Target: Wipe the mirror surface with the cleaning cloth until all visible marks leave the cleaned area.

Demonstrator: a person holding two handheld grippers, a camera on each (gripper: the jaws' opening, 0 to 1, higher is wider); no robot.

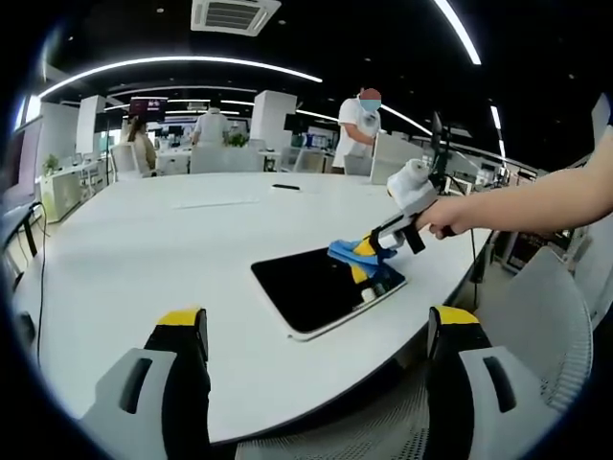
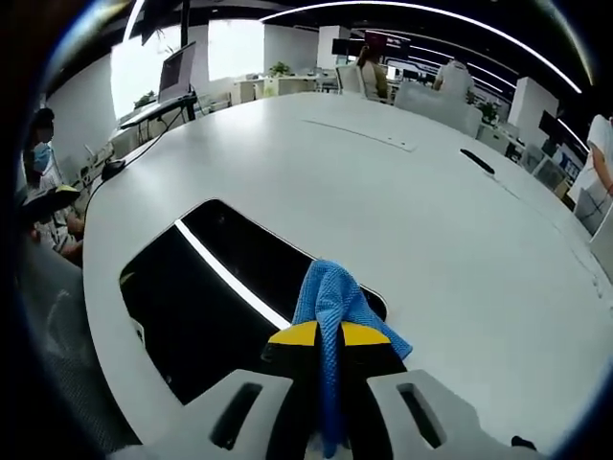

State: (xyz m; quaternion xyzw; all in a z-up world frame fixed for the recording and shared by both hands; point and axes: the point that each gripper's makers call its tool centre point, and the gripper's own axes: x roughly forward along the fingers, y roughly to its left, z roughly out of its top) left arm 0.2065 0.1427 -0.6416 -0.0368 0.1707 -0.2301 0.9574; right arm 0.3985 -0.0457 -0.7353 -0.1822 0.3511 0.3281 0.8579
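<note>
centre of the left gripper view: mirror (image 1: 321, 287) lies flat on the white table (image 1: 144, 249), right gripper (image 1: 369, 261) clamped on the blue cloth (image 1: 347, 251) at its right corner. left gripper (image 1: 321, 340) jaws apart, empty. press the cloth flat, overlap strokes across the glass. no readable text or brands.

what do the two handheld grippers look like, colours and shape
The left gripper has two light grey moulded jaws with black inner faces and yellow tips, each with a dark slot. The right gripper matches: grey bodies with slots, black inner faces, yellow tips. In the left gripper view the right one carries a white body on a black handle.
</note>
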